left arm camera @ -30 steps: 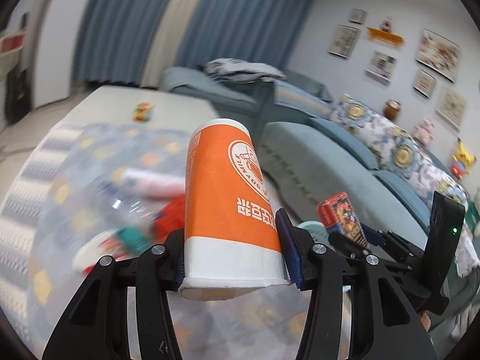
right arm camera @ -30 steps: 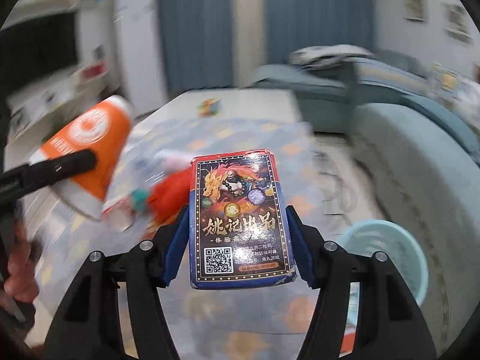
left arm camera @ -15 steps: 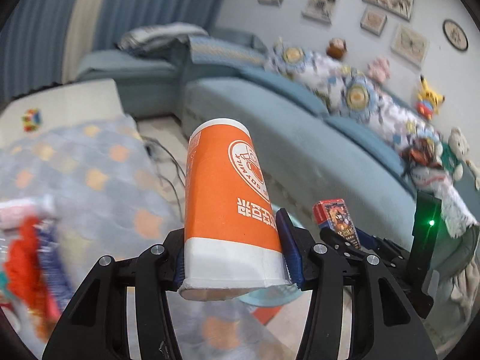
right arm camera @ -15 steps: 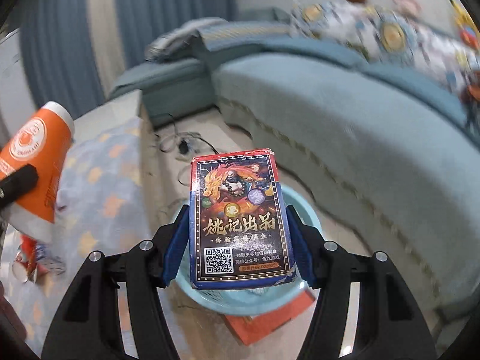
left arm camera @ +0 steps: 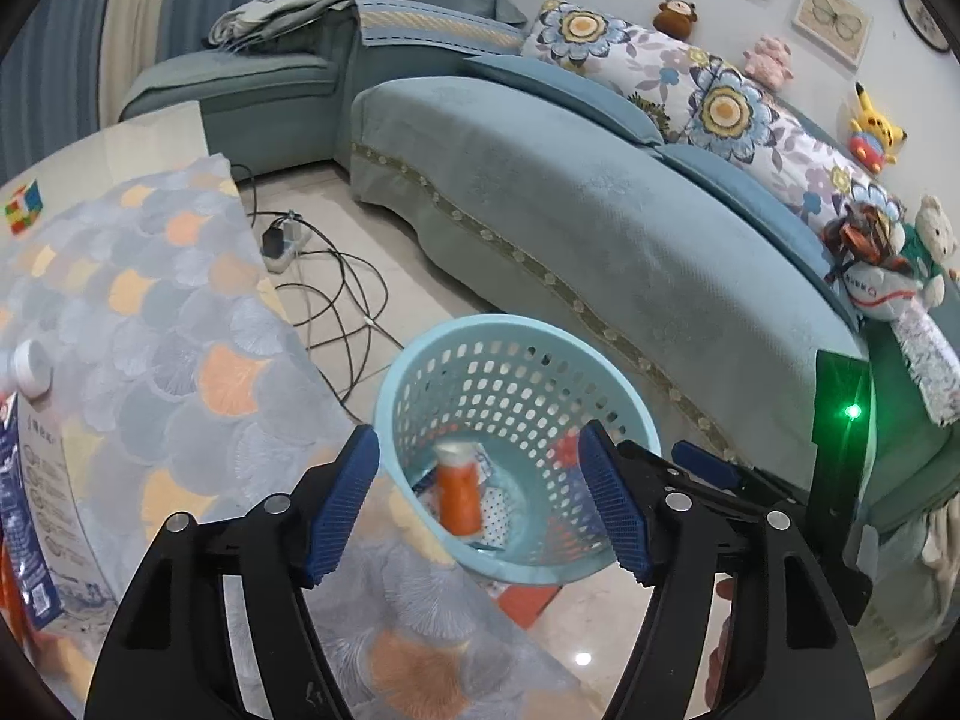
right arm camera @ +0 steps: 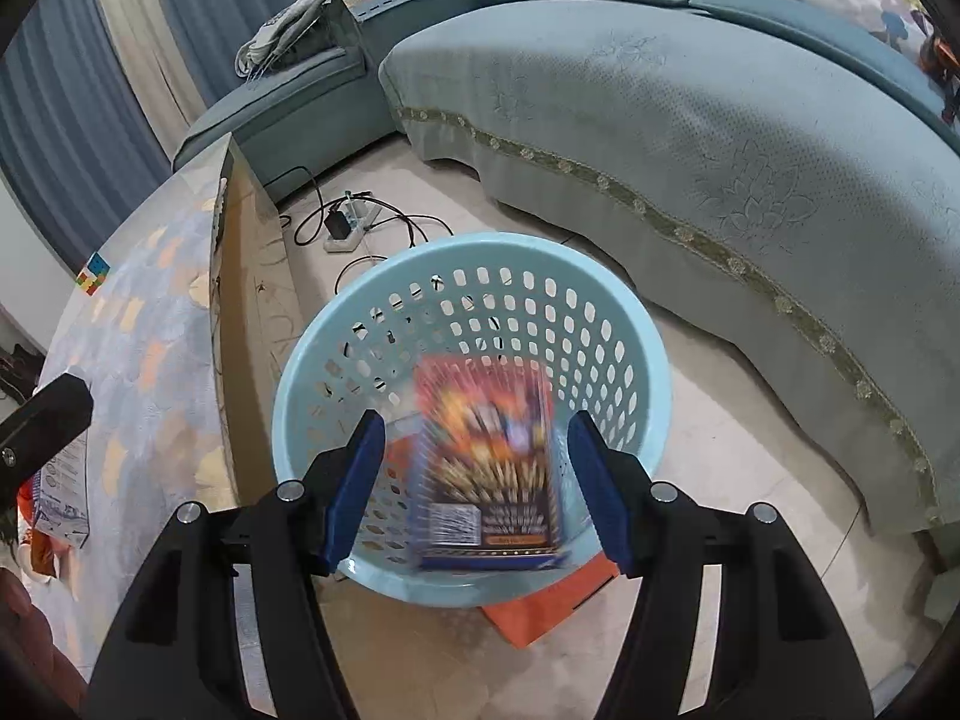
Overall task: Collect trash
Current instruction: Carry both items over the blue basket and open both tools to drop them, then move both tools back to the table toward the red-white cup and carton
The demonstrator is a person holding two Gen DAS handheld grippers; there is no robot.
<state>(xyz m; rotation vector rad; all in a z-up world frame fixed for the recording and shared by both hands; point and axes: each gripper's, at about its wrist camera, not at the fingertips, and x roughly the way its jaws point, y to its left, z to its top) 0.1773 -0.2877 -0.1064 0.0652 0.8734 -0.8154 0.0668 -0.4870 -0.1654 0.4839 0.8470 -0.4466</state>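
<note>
A light blue perforated basket [left arm camera: 420,360] stands on the floor beside the table; it also shows in the right wrist view [right arm camera: 336,324]. My left gripper [left arm camera: 477,507] is open above its rim. The orange paper cup [left arm camera: 459,498] is blurred inside the basket, free of the jaws. My right gripper [right arm camera: 474,483] is open over the basket. The card box [right arm camera: 486,462] is blurred between the open jaws and touches neither of them.
A table with a scale-patterned cloth [left arm camera: 150,324] lies at the left, with a blue-and-white carton [left arm camera: 30,510] and a white cap [left arm camera: 30,363] on it. A power strip with cables [left arm camera: 288,240] lies on the floor. A teal sofa [left arm camera: 600,210] runs behind. An orange item [right arm camera: 540,606] lies under the basket.
Both grippers swung from the table to above the basket and opened. The orange cup left the left jaws and dropped into the basket. The card box left the right jaws.
</note>
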